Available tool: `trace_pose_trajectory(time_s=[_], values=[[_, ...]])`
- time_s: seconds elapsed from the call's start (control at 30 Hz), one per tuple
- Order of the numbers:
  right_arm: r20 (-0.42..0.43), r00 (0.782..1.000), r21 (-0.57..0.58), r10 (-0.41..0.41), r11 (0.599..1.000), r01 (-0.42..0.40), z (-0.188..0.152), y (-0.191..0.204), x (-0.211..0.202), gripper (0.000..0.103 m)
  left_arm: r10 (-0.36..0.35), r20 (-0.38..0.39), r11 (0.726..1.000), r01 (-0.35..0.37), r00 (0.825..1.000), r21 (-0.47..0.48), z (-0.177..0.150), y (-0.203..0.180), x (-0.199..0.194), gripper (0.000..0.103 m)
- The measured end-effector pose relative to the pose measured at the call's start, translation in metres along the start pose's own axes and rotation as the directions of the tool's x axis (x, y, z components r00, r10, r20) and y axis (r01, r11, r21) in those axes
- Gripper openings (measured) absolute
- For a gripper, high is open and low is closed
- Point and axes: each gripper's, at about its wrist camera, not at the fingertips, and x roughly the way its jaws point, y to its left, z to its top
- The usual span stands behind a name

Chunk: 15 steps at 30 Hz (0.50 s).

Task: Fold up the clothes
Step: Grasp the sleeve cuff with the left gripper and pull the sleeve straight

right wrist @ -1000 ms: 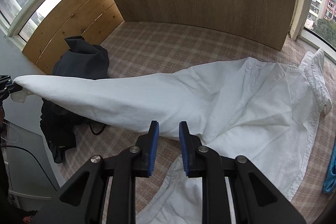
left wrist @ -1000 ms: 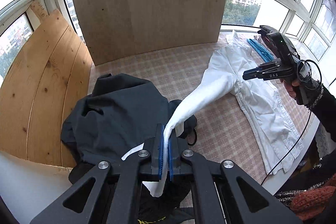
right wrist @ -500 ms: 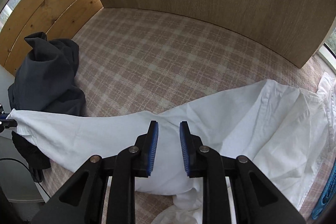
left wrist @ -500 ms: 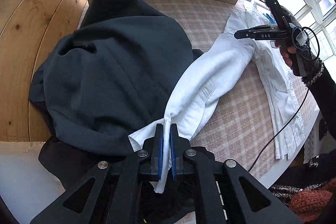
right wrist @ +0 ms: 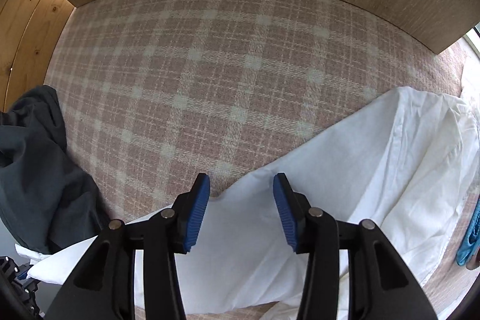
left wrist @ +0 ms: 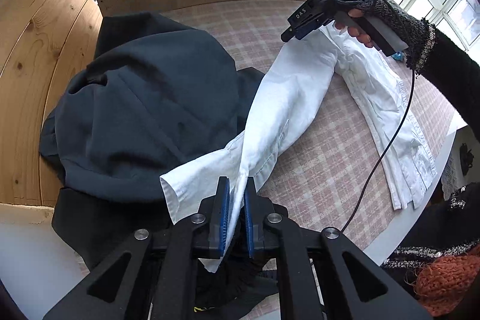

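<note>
Left wrist view: cuff [left wrist: 192, 185] probably pinched, its tip hidden between jaws.

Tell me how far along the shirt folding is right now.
Early stage. Done: the white shirt is spread on the checked cloth, one sleeve pulled out sideways. In hand: the left gripper pinches the sleeve's cuff; the right gripper hovers above the sleeve, its jaws opening, gripping nothing. Left: no fold is visible yet, and the dark garment lies in an unfolded heap.
</note>
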Motion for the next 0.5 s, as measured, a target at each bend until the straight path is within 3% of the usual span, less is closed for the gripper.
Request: trace_pose_trajectory(time_s=[0.1,0.17,0.2,0.3,0.5], values=[[0.011,0.998,-0.06,-0.056,0.997,0.056,0.005,0.013,0.001,0.041,0.001,0.007,1.0,-0.001,1.0,0.001,-0.002,0.003,0.001,0.008],[0.027,0.997,-0.086,-0.079,0.993,0.081,0.007,0.013,-0.001,0.021,-0.003,0.013,1.0,0.003,1.0,-0.005,-0.003,0.005,0.004,0.008],[0.027,0.998,-0.079,-0.048,0.996,0.05,0.01,0.01,-0.002,0.003,-0.006,0.016,1.0,0.007,1.0,-0.007,-0.004,0.005,0.005,0.008],[0.04,0.998,-0.037,0.042,0.999,-0.04,0.017,-0.003,-0.005,0.003,-0.012,0.02,1.0,0.013,1.0,-0.008,-0.006,0.006,0.006,0.008],[0.136,0.98,0.016,0.142,0.989,-0.145,0.038,-0.022,-0.037,0.002,0.008,0.051,1.0,-0.008,0.999,0.008,0.002,0.004,-0.009,0.008]])
